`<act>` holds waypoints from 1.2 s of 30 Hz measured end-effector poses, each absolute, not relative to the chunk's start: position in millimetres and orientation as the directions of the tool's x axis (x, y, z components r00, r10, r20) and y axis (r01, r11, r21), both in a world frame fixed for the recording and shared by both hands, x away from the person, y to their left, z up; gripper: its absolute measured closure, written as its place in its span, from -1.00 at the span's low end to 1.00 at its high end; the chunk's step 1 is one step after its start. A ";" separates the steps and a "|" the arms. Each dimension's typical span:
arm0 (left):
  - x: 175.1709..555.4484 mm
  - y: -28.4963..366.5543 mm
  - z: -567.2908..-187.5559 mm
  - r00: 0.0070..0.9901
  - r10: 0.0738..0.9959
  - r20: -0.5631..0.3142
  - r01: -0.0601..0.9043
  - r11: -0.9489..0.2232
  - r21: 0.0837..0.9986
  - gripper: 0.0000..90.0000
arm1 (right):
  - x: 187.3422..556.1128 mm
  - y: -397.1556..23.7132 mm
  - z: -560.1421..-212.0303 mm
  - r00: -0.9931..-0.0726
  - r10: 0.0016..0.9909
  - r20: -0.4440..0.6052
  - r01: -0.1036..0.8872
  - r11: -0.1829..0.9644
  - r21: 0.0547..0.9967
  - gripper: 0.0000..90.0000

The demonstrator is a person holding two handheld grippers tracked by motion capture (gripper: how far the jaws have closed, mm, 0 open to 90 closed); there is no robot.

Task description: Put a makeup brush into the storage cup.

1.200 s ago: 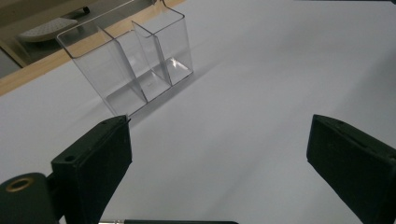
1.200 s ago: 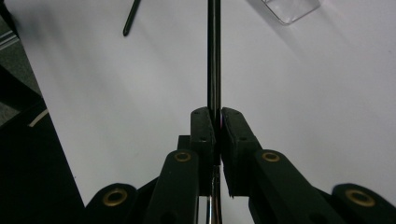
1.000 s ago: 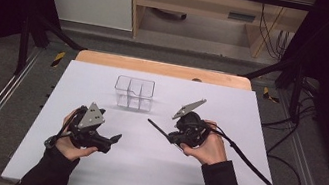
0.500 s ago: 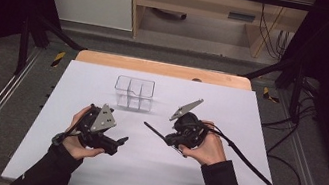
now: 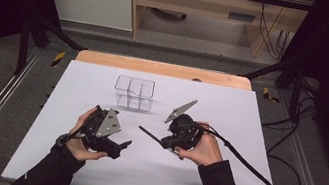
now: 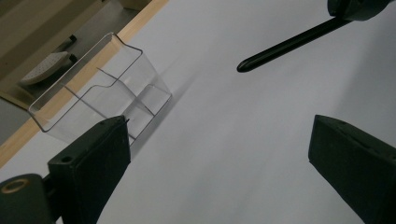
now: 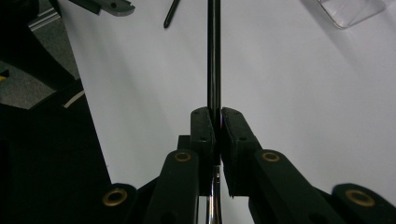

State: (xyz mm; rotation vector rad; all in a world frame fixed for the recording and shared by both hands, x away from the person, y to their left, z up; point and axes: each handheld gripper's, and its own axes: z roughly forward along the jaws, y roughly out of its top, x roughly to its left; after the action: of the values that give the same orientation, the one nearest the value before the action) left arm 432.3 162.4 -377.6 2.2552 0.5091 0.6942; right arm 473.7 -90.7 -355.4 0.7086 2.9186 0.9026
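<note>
A matte white sheet (image 5: 230, 113) covers the table, with a pale wooden edge (image 5: 164, 68) at its far side; grey floor, dark frame rails and a wooden bench lie beyond. The right gripper (image 7: 217, 122) is clenched on a thin, glossy black pen (image 7: 213, 51), which runs straight out past its fingertips, above the sheet. The left gripper (image 6: 219, 154) is released, its blocky black jaws wide apart with nothing between them. Beyond the left jaw stands a clear plastic divided holder (image 6: 100, 91), thin-walled, with a wavy rim.
</note>
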 end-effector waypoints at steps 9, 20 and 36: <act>427.4 151.6 -380.2 0.797 0.477 0.369 0.097 -0.706 0.702 -0.89 | 472.5 -86.0 -359.7 -0.905 0.400 0.145 0.412 0.739 0.533 0.88; 423.1 136.8 -385.3 0.816 0.411 0.407 0.045 -0.747 0.664 -0.89 | 472.2 -80.0 -367.1 -0.909 0.386 0.160 0.410 0.753 0.515 0.88; 418.6 121.4 -398.2 0.818 0.324 0.476 -0.025 -0.806 0.592 -0.84 | 473.6 -73.3 -375.8 -0.911 0.363 0.197 0.413 0.766 0.492 0.88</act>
State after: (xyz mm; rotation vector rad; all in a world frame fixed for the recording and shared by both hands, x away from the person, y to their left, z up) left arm 418.6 121.4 -398.2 2.4009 0.2195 0.7708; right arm 473.6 -73.3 -375.8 0.6685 3.0370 0.8808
